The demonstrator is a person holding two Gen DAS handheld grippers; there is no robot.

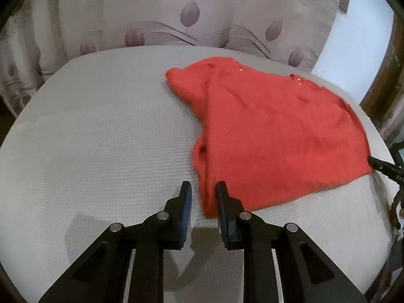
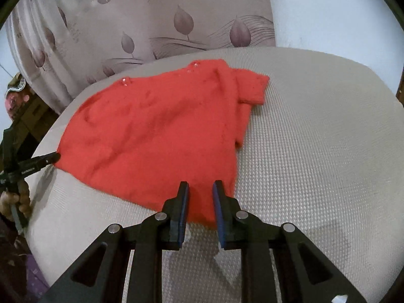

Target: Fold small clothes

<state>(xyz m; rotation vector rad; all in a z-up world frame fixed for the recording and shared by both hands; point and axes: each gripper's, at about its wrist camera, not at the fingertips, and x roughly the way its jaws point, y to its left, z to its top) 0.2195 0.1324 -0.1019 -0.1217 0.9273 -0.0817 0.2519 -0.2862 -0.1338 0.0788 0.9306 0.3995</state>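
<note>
A small red knitted garment (image 1: 277, 131) (image 2: 156, 131) lies spread on a white textured surface (image 1: 101, 126) (image 2: 315, 151), its small buttons at the far edge. My left gripper (image 1: 203, 185) hovers at the garment's near left corner. Its jaws stand narrowly apart, the cloth touches only the right pad, and white surface shows beside the left one. In the right wrist view this gripper (image 2: 54, 157) points at that corner. My right gripper (image 2: 200, 184) has the near right corner filling the gap between its blue pads. Its tip (image 1: 372, 161) meets that corner in the left wrist view.
A pale curtain with a leaf print (image 1: 176, 12) (image 2: 151, 25) hangs behind the surface's far edge. Dark wooden furniture (image 1: 386, 88) stands off the right side. A person's hand (image 2: 12, 202) holds the left gripper's handle beyond the left edge.
</note>
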